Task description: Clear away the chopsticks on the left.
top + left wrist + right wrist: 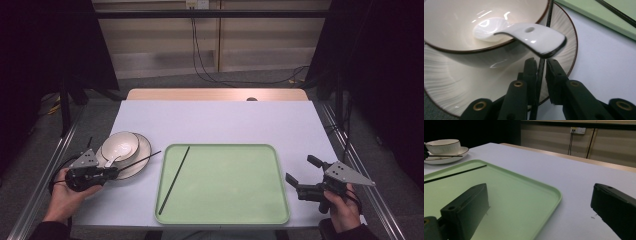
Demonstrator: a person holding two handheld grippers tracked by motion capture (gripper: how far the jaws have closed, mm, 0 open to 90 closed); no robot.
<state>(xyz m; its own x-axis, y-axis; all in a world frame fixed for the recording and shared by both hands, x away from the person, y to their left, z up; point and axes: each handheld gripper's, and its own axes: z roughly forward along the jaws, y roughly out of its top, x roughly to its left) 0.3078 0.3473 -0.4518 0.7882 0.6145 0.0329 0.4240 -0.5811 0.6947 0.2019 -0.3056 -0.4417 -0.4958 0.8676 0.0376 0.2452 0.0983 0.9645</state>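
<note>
Two chopsticks [174, 179]; one bowl [120, 144], plate [143, 152], spoon [524, 31], tray [280, 190].

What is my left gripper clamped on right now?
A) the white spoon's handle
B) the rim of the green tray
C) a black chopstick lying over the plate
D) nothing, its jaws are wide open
C: in the left gripper view the left gripper has its jaws closed on the thin black chopstick, just below the white spoon whose handle overhangs the bowl.
</note>
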